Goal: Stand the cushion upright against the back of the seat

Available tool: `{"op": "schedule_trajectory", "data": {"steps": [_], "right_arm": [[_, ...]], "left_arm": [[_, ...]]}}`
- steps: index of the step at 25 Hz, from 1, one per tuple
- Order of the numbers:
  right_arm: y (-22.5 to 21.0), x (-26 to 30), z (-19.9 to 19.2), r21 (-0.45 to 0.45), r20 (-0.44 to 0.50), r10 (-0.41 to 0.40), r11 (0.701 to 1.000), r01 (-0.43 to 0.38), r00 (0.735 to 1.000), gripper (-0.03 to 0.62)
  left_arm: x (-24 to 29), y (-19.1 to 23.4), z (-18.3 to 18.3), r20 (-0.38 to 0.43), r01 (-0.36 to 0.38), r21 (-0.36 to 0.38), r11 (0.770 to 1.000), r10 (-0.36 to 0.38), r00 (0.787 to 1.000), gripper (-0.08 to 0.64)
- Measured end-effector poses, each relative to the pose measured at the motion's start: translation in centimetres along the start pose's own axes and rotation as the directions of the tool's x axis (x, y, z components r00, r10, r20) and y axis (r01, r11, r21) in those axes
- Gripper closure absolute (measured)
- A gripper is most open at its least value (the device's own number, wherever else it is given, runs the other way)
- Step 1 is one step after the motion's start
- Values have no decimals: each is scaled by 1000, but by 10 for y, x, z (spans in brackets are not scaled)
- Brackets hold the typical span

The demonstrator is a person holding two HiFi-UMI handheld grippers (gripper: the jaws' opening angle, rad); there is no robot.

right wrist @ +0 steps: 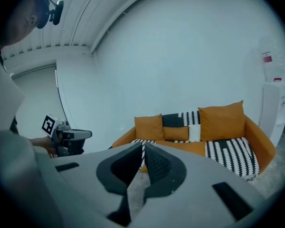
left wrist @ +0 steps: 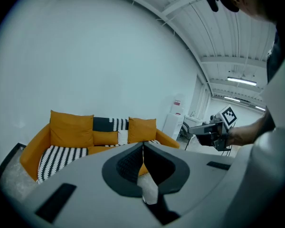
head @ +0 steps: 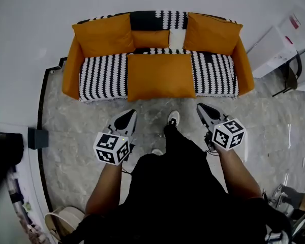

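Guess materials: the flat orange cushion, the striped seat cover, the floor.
Flat cushion: likely faux leather or tight fabric; smooth, matte, no visible weave.
Seat cover: woven or knit textile; black-white pattern, hem draping over the front edge.
Floor: polished stone or stone-look tile; grey veining, faint glare.

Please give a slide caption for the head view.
Left gripper and right gripper, both shut, face an orange cushion lying flat on the sofa.

My head camera looks steeply down from above, with the sofa at twelve o'clock, well apart. The cameras on my left hand-held gripper and right hand-held gripper face that same sofa. The left's catches the right at three o'clock, and the right's catches the left at nine.
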State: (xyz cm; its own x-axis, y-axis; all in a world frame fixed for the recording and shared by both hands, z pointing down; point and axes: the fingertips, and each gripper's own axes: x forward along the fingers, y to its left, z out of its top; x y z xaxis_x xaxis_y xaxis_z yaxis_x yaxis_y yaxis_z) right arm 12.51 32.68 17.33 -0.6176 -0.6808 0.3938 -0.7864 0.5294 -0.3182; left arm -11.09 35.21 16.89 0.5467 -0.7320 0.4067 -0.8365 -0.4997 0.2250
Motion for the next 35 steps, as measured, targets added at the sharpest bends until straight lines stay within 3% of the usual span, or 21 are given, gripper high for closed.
{"op": "schedule_trajectory", "data": {"steps": [7,15,21,25,29,32,35], "right_arm": [[-60,39,-3,53,-18,-67,996,67,998,554],[-130,101,-3,36,-100,-101,994,105,990,552],[-198,141,-17,-7,-215,-139,990,140,967,552],[-245,160,-60,26,-361,-144,986,165,921,552],[-277,175,-109,48,-476,-125,985,168,870,552],[-291,185,-138,56,-540,-98,987,152,836,552],[-302,194,-170,37,-624,-84,990,137,777,552]], "left_arm": [[32,37,0,-52,-30,1,1000,30,998,543],[103,83,21,-89,-17,-40,999,14,996,543],[163,125,10,-201,-46,-10,999,43,979,543],[189,171,-28,-295,-128,-61,990,105,950,543],[207,206,-78,-372,-177,-122,977,120,920,543],[214,231,-112,-445,-238,-121,964,161,881,543],[216,251,-141,-515,-299,-128,946,195,835,543]]}}
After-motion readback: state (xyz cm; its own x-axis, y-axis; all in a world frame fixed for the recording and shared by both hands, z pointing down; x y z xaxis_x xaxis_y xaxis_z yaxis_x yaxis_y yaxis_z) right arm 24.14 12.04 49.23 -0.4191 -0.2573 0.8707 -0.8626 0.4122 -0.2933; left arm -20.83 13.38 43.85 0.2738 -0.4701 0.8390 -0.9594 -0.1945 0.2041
